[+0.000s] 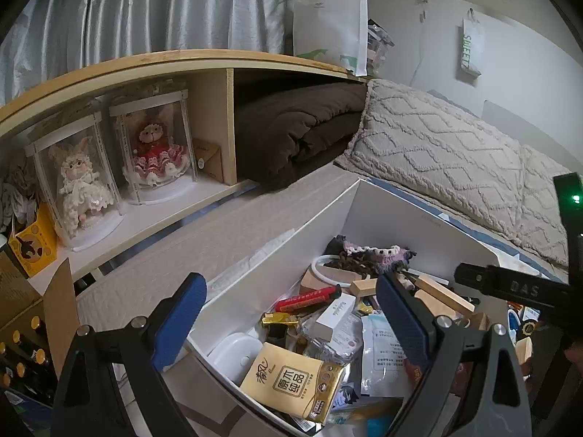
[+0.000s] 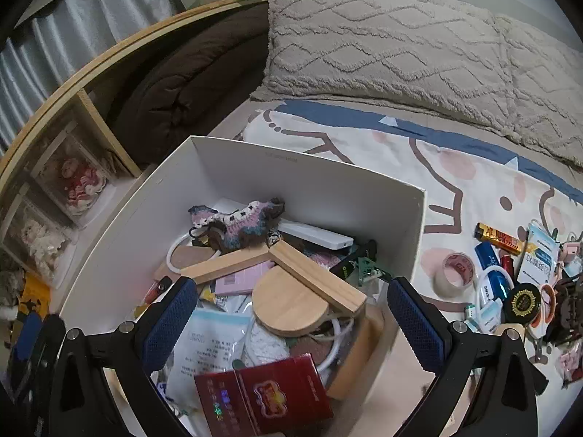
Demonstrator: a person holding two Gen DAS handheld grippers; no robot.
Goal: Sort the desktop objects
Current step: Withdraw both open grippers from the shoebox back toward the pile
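Note:
A white cardboard box (image 2: 309,171) on the bed holds many small things: wooden blocks (image 2: 313,276), a round wooden disc (image 2: 288,306), a crocheted purple toy (image 2: 237,222) and paper packets. My right gripper (image 2: 291,324) is open above the box's near side. A red cigarette pack (image 2: 262,397) lies low between its jaws, touching neither pad. My left gripper (image 1: 291,324) is open over the box's (image 1: 382,211) left wall, nothing between its pads. Below it sit a yellow tissue pack (image 1: 291,382) and a red tube (image 1: 308,296).
Loose items lie on the cartoon sheet right of the box: a tape roll (image 2: 455,273), a yellow lighter (image 2: 499,238), a black round tin (image 2: 523,302) and several more. Beige pillows (image 2: 382,47) lie behind. A wooden shelf (image 1: 145,62) with boxed dolls (image 1: 156,149) stands left.

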